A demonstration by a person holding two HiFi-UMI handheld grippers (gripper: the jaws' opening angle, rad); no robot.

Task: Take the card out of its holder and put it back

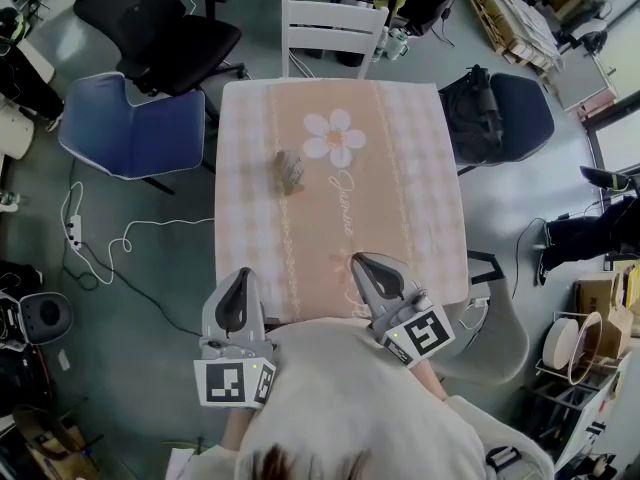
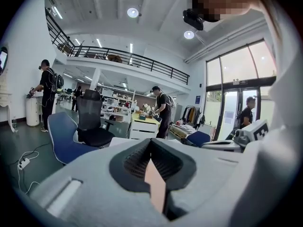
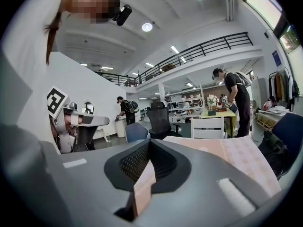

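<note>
Peach cloth: it covers my table (image 1: 410, 198). It has checks on it and a white flower (image 1: 335, 136) printed near the far end.
Chairs: a blue chair (image 1: 140, 133) is at the table's left, with a black office chair (image 1: 165, 18) behind it. A white chair (image 1: 333, 33) is at the far end. A dark blue chair (image 1: 525, 113) with a black bag (image 1: 478, 108) on it is at the right.
Left gripper (image 1: 240, 274): I hold it at the near edge of the table, on the left. Its jaws are pressed together and hold nothing.
Right gripper (image 1: 360, 260): I hold it at the near edge, on the right. Its jaws are pressed together too, with nothing in them.
Card holder (image 1: 289, 171): this small brown thing stands on the cloth near the middle, just left of the flower. It is well apart from both grippers. It is too small for me to tell if the card is in it.
</note>
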